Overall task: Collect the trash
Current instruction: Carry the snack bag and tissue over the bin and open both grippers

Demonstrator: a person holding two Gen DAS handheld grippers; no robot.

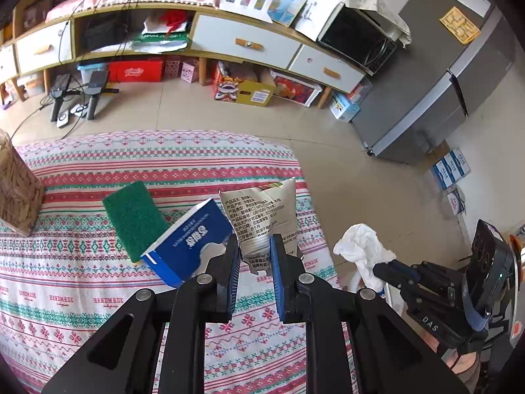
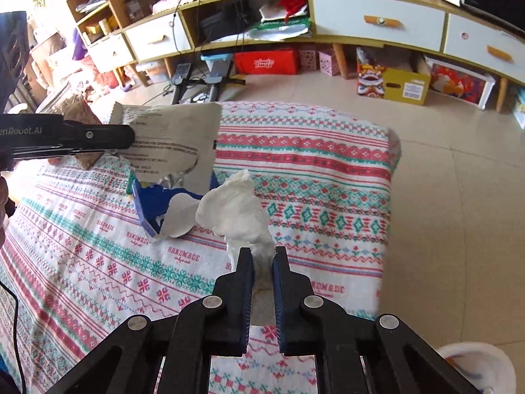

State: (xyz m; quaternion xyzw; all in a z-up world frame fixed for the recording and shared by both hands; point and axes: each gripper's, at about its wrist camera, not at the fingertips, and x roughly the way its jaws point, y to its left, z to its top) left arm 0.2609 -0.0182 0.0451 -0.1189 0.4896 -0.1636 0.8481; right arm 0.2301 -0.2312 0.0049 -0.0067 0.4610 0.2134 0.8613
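Note:
My left gripper (image 1: 255, 246) is shut on a crumpled white snack wrapper (image 1: 262, 216) with printed text and holds it above the patterned tablecloth (image 1: 98, 170). The wrapper also shows in the right wrist view (image 2: 170, 138), held by the left gripper (image 2: 128, 136). My right gripper (image 2: 262, 256) is shut on a crumpled white tissue (image 2: 236, 213), above the table's right part. In the left wrist view the tissue (image 1: 361, 249) hangs past the table's right edge in the right gripper (image 1: 380, 271). A torn blue and white carton (image 1: 187, 243) lies on the cloth; it also shows in the right wrist view (image 2: 164, 207).
A green scouring pad (image 1: 134, 216) lies left of the carton. A brown patterned box (image 1: 16, 190) stands at the table's left edge. A white bin (image 2: 475, 367) sits on the floor low right. A TV cabinet (image 1: 246, 42) and grey fridge (image 1: 443, 82) stand beyond the floor.

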